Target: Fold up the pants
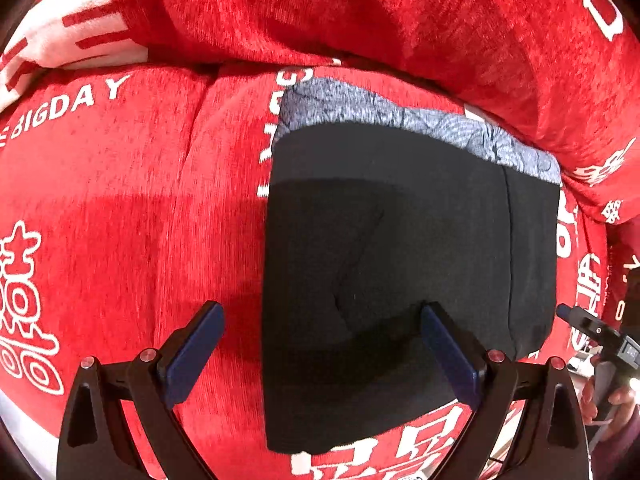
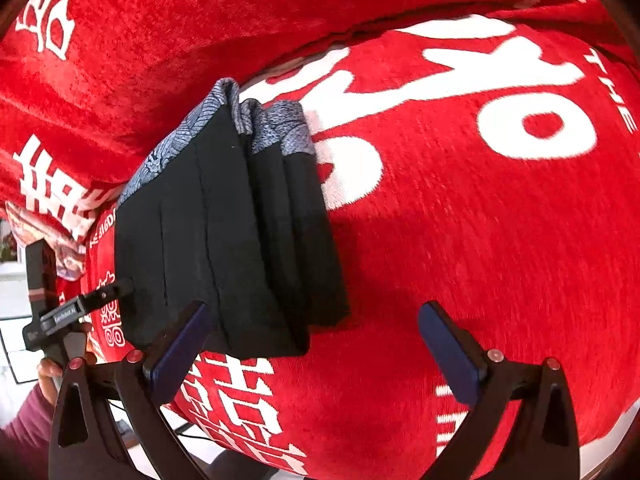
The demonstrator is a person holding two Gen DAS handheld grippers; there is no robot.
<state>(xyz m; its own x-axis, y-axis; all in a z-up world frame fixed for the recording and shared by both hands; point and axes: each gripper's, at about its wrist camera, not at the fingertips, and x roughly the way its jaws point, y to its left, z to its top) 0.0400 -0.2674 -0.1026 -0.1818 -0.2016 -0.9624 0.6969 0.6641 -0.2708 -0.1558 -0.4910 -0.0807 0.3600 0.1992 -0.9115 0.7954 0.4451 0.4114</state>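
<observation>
The black fabric pants with a grey patterned waistband lie folded into a thick, roughly rectangular stack on the red plush sofa cover printed with white characters and lettering, the grey band at the far end, close under the sofa's padded backrest. In the right wrist view the same bundle shows several stacked layers along its right edge. The left gripper points steeply down over the near end of the stack with its jaws spread wide; 1 blue pad sits over the black cloth and the other over bare red cover, and nothing is pinched between them. The right gripper also points down with its jaws at full spread, holding nothing; its left pad is at the near right corner of the pants and its right pad stands over the cover, well apart from the cloth. A person's hand in a maroon sleeve grips the left tool's handle at the picture's edge.
</observation>
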